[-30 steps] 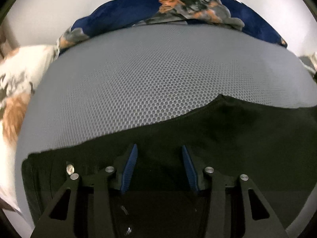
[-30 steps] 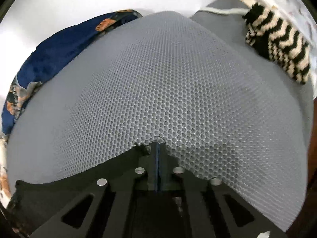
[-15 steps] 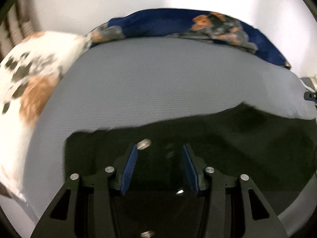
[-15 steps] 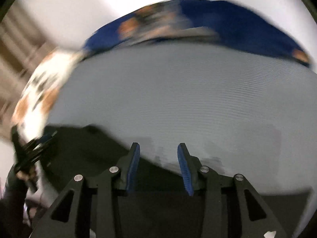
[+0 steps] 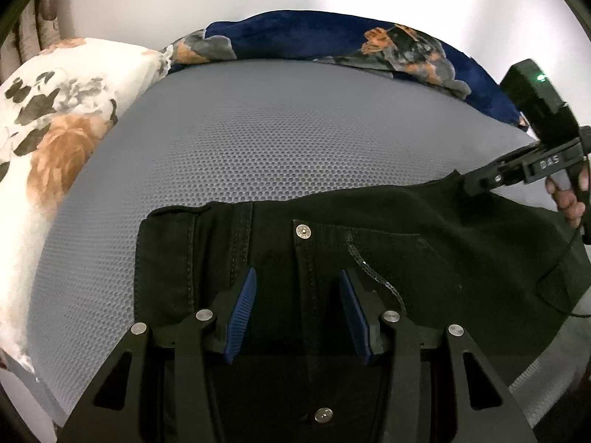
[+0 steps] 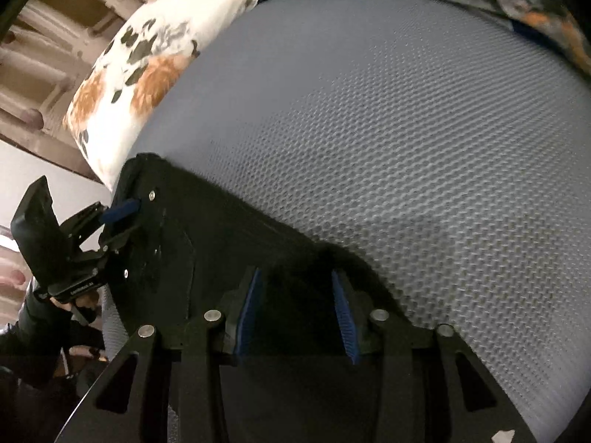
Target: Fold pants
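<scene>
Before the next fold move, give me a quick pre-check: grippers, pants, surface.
1. Left hand-held gripper open, over the waistband of the black denim pants: ok.
2. Right hand-held gripper open, dark cloth between its blue pads: ok. Contact: cannot tell.
3. Pants lying flat on the grey honeycomb-mesh mattress cover: not ok, the right-hand part looks lifted and rumpled.
4. Silver waist button visible, fly side up: ok.
5. White floral pillow apart from the pants: ok.
6. Navy floral blanket at the far edge, apart from the pants: ok.
</scene>
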The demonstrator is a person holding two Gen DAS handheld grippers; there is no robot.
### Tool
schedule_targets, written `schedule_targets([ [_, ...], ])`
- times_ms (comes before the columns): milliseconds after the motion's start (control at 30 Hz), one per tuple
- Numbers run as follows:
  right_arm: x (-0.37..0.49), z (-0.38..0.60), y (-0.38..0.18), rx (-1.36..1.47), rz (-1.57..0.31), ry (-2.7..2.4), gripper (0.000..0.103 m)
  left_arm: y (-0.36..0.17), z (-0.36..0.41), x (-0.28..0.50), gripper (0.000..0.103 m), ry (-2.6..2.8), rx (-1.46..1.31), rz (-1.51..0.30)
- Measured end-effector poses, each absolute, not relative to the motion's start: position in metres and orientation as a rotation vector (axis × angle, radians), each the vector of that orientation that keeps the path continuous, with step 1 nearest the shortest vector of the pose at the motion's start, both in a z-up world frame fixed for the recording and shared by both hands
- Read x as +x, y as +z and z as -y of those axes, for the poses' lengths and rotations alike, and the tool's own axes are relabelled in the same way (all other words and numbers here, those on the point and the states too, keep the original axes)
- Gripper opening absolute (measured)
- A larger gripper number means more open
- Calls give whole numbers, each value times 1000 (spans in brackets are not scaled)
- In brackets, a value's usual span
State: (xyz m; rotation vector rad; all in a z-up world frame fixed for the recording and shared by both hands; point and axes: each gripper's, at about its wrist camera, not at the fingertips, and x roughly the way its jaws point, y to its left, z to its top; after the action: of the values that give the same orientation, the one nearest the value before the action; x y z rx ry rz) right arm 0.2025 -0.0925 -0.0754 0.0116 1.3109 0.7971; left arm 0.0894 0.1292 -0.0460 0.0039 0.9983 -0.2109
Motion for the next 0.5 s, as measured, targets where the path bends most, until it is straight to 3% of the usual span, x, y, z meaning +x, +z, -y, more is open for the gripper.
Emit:
schedule_targets([
  [33,201,94,-73,3,-1296,784,11,-46,-130,89,48,-217,0,-996],
  [67,201,95,-70,3,-1276,781,9,-46,-131,89,48,-221,-4,-993],
  [300,200,88,-80,-17,-1221,677,6,-47,-133,90,48,-231,-13,-986],
  [400,198,90,-77,9,-1225,662,11,-44,-128,91,48,-209,12,-1001],
  [500,183,109,-55,14,-1155,600,27,-34,-114,90,48,-211,48,-987],
])
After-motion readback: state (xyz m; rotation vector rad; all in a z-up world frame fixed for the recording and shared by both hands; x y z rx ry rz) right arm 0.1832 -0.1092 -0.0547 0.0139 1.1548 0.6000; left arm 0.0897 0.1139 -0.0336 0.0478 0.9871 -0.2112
